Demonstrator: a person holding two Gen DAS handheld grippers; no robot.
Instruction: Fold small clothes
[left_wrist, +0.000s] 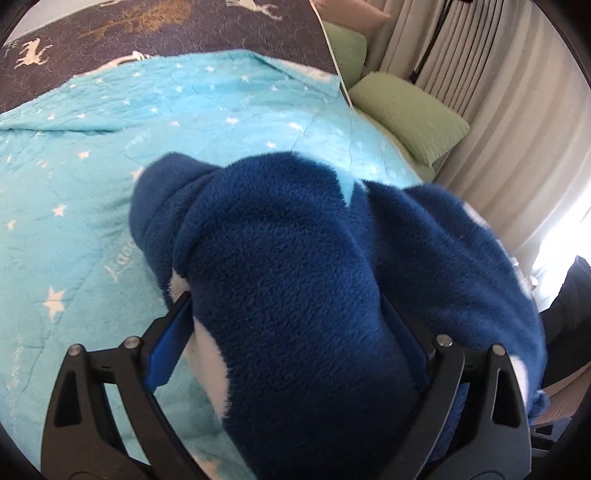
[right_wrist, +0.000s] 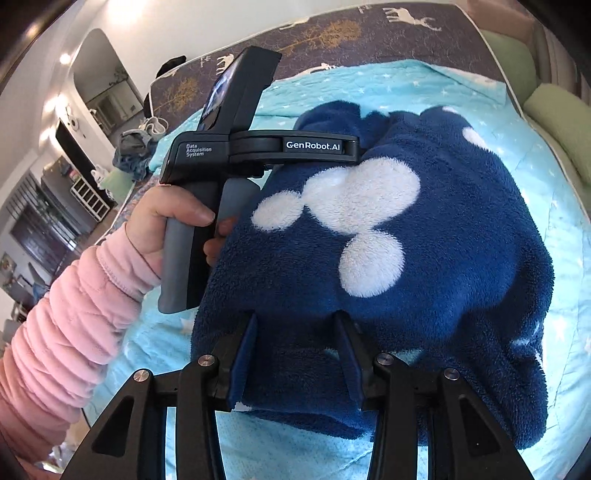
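On top of the light blue star blanket (left_wrist: 92, 155) lies our small piece of clothing, a fluffy dark blue fleece garment (right_wrist: 424, 258) with white blobs on it, bunched up in a soft heap. We hold one gripper in each hand. Our left gripper (left_wrist: 295, 325) has its jaws spread wide, and a thick fold of the fleece sits right between them, filling the gap (we cannot tell if the pads press on it or just sit beside it). Our right gripper (right_wrist: 297, 325) has its jaws partly apart, narrower than the left ones, and its tips sit just at the near edge of the fleece, with nothing pinched between them that we can see. From the right wrist view, the fleece runs away from us and to the right, with its long side going from the near edge up toward the far end of the bed. The left hand (right_wrist: 177, 218), in a pink sleeve (right_wrist: 74, 314), comes in from the left side of the heap. We think the left gripper is the nearer one to take hold. We see no boxes or baskets to put things in, only green pillows (left_wrist: 410, 114) by the curtain (left_wrist: 498, 110).
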